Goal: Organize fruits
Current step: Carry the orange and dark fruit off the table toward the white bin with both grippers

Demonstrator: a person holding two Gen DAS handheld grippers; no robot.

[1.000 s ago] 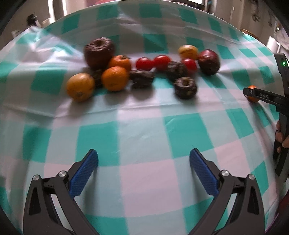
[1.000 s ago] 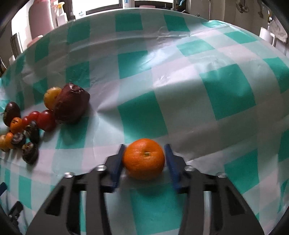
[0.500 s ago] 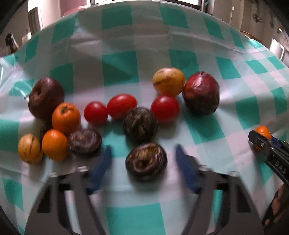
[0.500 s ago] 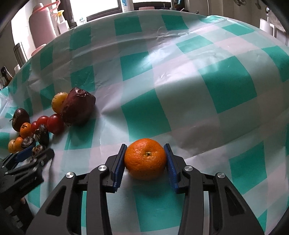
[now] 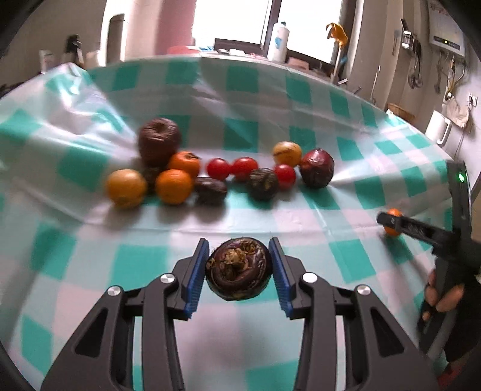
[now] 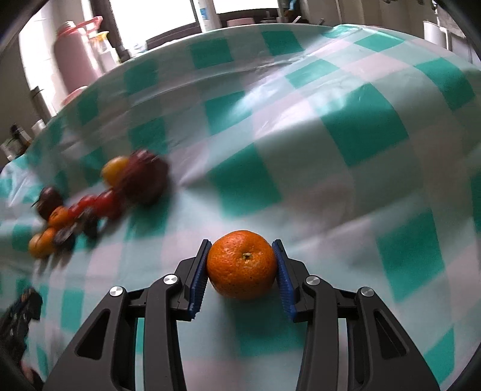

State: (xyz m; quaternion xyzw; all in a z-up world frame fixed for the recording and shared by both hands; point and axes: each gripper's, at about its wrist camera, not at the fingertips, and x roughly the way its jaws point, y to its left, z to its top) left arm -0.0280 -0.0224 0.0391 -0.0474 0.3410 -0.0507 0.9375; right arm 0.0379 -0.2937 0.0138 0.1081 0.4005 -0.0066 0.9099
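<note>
**Two fruits clamped, the rest in a row on the checked table**

The table (image 5: 300,90) wears a glossy teal, white and pale pink checked cloth, creased and rumpled toward the upper left of the left wrist view. Behind it, along the top of the frame, a bright window (image 5: 234,21) stands with a white bottle (image 5: 278,37) on its sill; a tall pink flask (image 6: 76,60) shows at the upper left of the right wrist view.

Across the middle of the left wrist view lies the fruit row. Counted there: three cherry tomatoes (image 5: 218,168), two tangerines (image 5: 173,186), two yellow-orange round fruits (image 5: 125,188), two large dark red-brown fruits (image 5: 317,168), and two small dark wrinkled fruits (image 5: 264,188). Another dark shape sits half hidden behind the tangerines; what it is I cannot tell.

The left claw (image 5: 239,273) is clamped on a third dark wrinkled fruit (image 5: 239,272), lower centre, well apart from the row. The right claw (image 6: 242,264) is closed on a single tangerine (image 6: 242,264), lower centre of its view, the blurred row at middle left.
</note>
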